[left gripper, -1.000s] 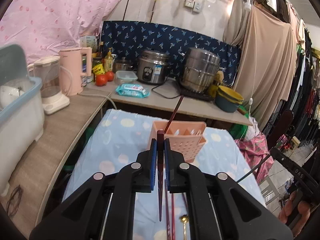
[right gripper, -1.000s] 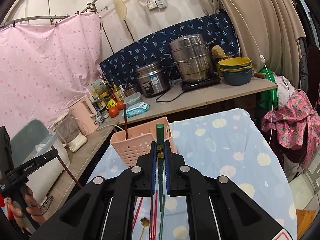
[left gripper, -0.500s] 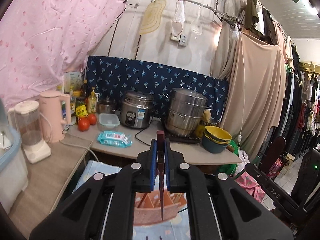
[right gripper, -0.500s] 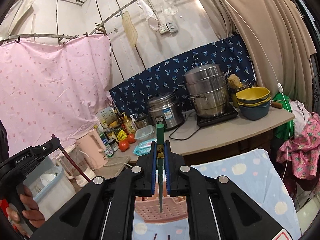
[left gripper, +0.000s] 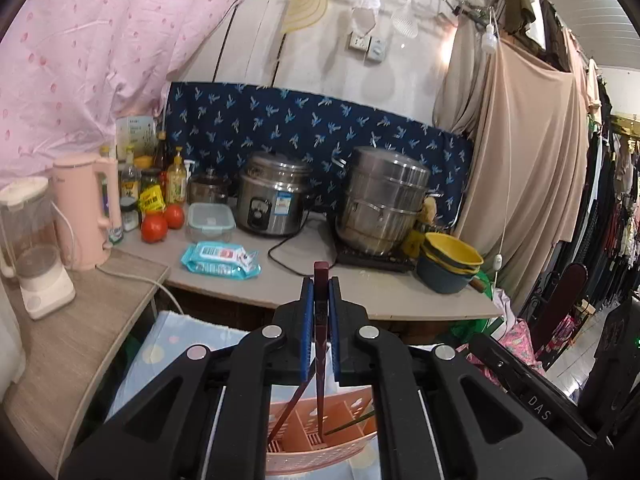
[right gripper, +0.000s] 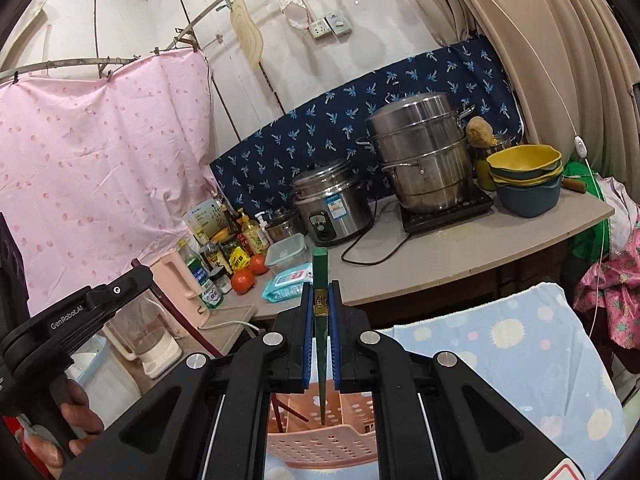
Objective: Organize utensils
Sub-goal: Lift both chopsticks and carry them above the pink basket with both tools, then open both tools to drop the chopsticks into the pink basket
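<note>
My left gripper (left gripper: 320, 292) is shut on a dark red chopstick (left gripper: 321, 272) that hangs upright, its tip down inside the pink slotted utensil basket (left gripper: 320, 454). A second dark red chopstick (left gripper: 288, 408) leans in the basket, and a green tip (left gripper: 352, 422) slants in from the right. My right gripper (right gripper: 320, 292) is shut on a green chopstick (right gripper: 320, 268), whose tip points into the basket (right gripper: 320, 446). The left gripper (right gripper: 138, 274) shows at the left of the right wrist view, held by a hand (right gripper: 76, 412).
Behind the basket runs a counter (left gripper: 288, 276) with a rice cooker (left gripper: 272, 200), a steel steamer pot (left gripper: 384, 200), stacked bowls (left gripper: 450, 260), a wipes pack (left gripper: 220, 260), tomatoes (left gripper: 154, 226), a pink kettle (left gripper: 86, 208) and a blender (left gripper: 36, 248). The basket stands on a dotted blue cloth (right gripper: 520, 352).
Both grippers have moved forward over the basket with their chopsticks. The basket has slid to the bottom of both views, and the chopstick tips now reach into it.
</note>
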`<action>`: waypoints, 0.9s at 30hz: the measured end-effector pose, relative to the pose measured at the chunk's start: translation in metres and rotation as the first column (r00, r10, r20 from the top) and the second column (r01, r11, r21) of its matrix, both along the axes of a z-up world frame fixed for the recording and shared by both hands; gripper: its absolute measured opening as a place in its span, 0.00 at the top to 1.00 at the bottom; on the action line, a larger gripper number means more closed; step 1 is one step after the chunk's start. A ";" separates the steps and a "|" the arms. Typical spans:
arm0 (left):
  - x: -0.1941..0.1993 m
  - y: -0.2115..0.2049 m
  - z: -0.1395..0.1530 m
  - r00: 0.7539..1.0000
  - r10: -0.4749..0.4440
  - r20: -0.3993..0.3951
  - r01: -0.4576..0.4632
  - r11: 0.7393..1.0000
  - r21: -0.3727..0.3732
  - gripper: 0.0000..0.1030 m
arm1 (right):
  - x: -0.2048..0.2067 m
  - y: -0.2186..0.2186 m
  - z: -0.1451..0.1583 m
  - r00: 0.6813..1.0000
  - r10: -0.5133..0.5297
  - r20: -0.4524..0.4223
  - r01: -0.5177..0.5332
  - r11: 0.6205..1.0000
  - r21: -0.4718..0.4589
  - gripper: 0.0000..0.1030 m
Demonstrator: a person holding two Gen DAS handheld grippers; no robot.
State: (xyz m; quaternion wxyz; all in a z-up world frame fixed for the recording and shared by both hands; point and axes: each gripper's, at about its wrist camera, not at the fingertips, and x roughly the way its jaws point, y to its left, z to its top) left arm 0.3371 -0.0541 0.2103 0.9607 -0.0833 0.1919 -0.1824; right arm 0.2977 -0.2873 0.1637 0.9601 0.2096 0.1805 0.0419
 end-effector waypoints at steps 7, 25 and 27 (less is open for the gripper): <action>0.013 -0.001 -0.032 0.998 0.009 -0.067 -0.008 1.000 0.026 0.93 | 0.016 0.001 -0.029 0.997 0.005 -0.072 -0.006 1.000 -0.003 0.93; -0.008 0.016 -0.049 0.994 0.081 -0.072 -0.076 0.994 0.073 0.45 | -0.017 0.003 -0.039 0.996 -0.049 -0.078 0.043 0.996 -0.082 0.66; -0.017 0.018 -0.053 0.994 0.087 -0.072 -0.081 0.993 0.092 0.45 | -0.027 0.004 -0.042 0.995 -0.048 -0.086 0.041 0.995 -0.088 0.66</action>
